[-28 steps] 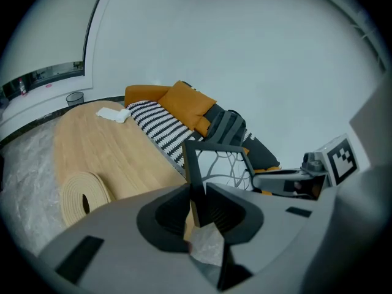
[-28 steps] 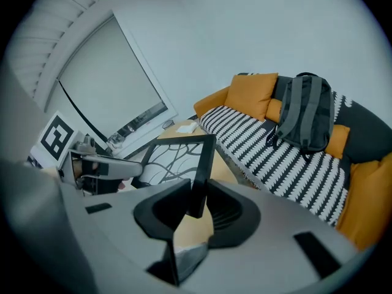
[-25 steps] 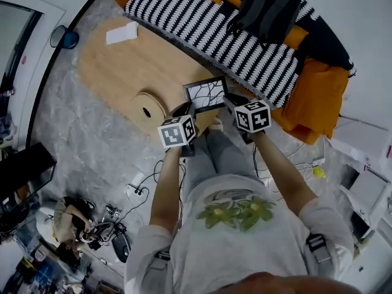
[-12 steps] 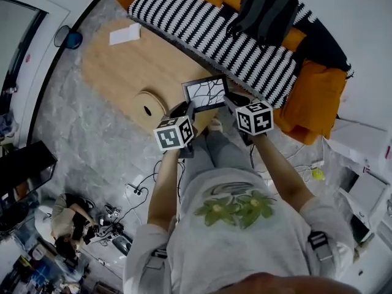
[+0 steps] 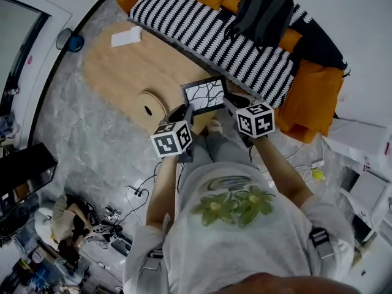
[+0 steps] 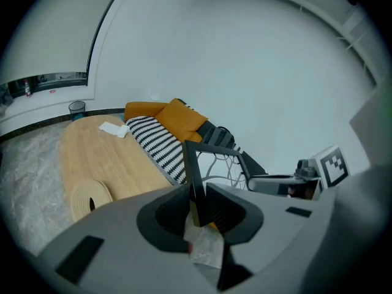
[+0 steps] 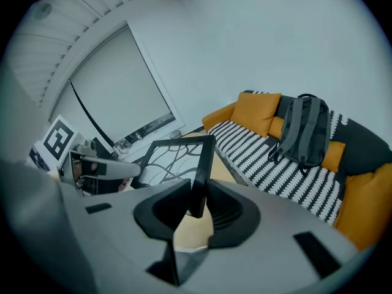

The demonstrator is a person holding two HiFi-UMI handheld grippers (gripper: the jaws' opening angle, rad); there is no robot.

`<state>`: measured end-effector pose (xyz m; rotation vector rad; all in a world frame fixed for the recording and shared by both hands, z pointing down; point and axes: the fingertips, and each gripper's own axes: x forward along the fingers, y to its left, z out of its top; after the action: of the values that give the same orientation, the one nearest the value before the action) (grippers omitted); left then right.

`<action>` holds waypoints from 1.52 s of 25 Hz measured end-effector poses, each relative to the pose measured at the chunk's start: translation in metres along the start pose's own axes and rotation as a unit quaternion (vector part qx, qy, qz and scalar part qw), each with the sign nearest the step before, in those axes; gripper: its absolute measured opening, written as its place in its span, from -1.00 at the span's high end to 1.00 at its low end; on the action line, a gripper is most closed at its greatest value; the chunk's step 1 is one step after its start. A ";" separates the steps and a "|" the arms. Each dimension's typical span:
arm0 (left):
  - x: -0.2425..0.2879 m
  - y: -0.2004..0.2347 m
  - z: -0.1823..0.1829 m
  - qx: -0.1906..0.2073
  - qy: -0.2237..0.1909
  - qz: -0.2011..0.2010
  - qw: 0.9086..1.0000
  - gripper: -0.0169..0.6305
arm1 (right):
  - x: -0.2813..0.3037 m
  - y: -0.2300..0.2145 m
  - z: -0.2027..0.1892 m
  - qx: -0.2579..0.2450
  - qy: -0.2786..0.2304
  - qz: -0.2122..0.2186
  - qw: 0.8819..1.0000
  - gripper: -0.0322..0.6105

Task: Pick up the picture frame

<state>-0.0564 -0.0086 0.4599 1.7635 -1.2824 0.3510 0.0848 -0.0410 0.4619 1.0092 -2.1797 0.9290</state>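
My left hand-held gripper [image 6: 197, 196] and right hand-held gripper [image 7: 197, 196] each pinch a thin side edge of the picture frame [image 5: 205, 94]; uneven lifting could twist it loose onto the desk [image 5: 122, 66].

Striped sofa [image 5: 245, 54] walls off just beyond the picture frame [image 5: 205, 94]. To my left I see bare table [image 5: 122, 66], only a round disc [image 5: 147, 108] near its edge and white paper [image 5: 125, 37] far off.

Object tally, as I viewed it.
I counted one picture frame [image 5: 205, 94], one left gripper [image 6: 197, 195] and one right gripper [image 7: 199, 188], one table [image 5: 122, 60], one sofa [image 5: 312, 97], one backpack [image 5: 263, 8], one striped throw [image 5: 214, 35].
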 end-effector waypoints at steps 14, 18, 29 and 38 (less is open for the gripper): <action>-0.028 -0.015 0.013 0.010 -0.016 -0.011 1.000 0.66 | -0.025 0.017 0.016 -0.004 -0.026 0.007 1.000 0.63; -0.034 -0.018 0.018 0.020 -0.020 -0.008 1.000 0.66 | -0.030 0.021 0.020 -0.012 -0.033 0.003 0.999 0.63; -0.043 -0.023 0.030 0.030 -0.033 -0.006 0.999 0.66 | -0.040 0.028 0.033 -0.015 -0.055 0.003 0.998 0.63; -0.048 -0.026 0.035 0.033 -0.039 -0.007 0.999 0.66 | -0.043 0.030 0.039 -0.019 -0.064 0.005 0.998 0.63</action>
<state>-0.0636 -0.0059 0.3957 1.8566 -1.3266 0.3217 0.0776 -0.0390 0.3966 1.0683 -2.3009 0.8449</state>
